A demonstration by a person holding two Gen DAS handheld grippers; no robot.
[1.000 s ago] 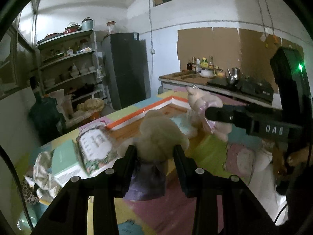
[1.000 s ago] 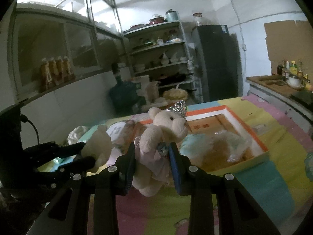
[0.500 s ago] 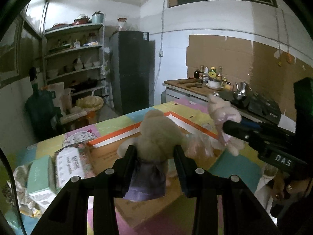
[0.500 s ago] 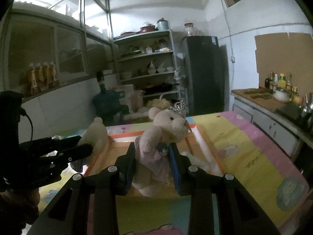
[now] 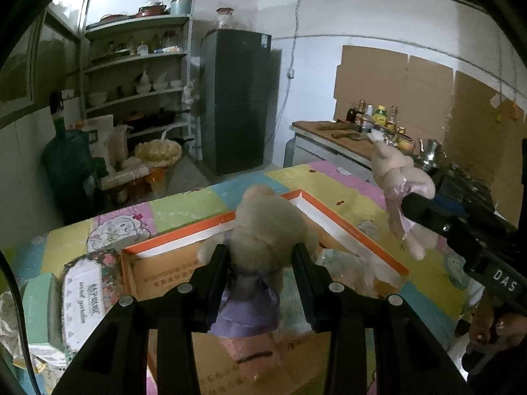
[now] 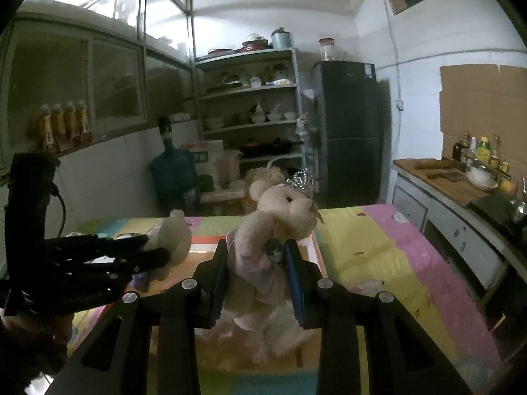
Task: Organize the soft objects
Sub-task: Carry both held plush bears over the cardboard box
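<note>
Dim kitchen; patchwork play mat covers the work surface, with a shallow orange-rimmed cardboard box lying open on it. Green packets sit just beside the box on its left in the left wrist view.

Left gripper: fingers pinch a beige plush bear in a purple skirt at the waist, seen from behind, held clear above the box interior. Right gripper: fingers clamp a cream bear with a silver crown and pink dress around the torso, upright, face toward the right. Both toys are airborne; neither touches the box floor, as far as I can judge. A crinkled clear wrapper lies inside the box near its right rim.

Step in hand, as I read it: lowering both bears into the box.

Notes for doing it well:
- Bring each bear down over bare cardboard, not onto the wrapper.
- Keep the two grippers apart so fingers do not collide; set one bear, then the other beside it.
- Plush compresses, so release only once the toy's base rests on the box floor; otherwise it may topple over the low rim.
- Crown may snag; keep that bear upright.
</note>
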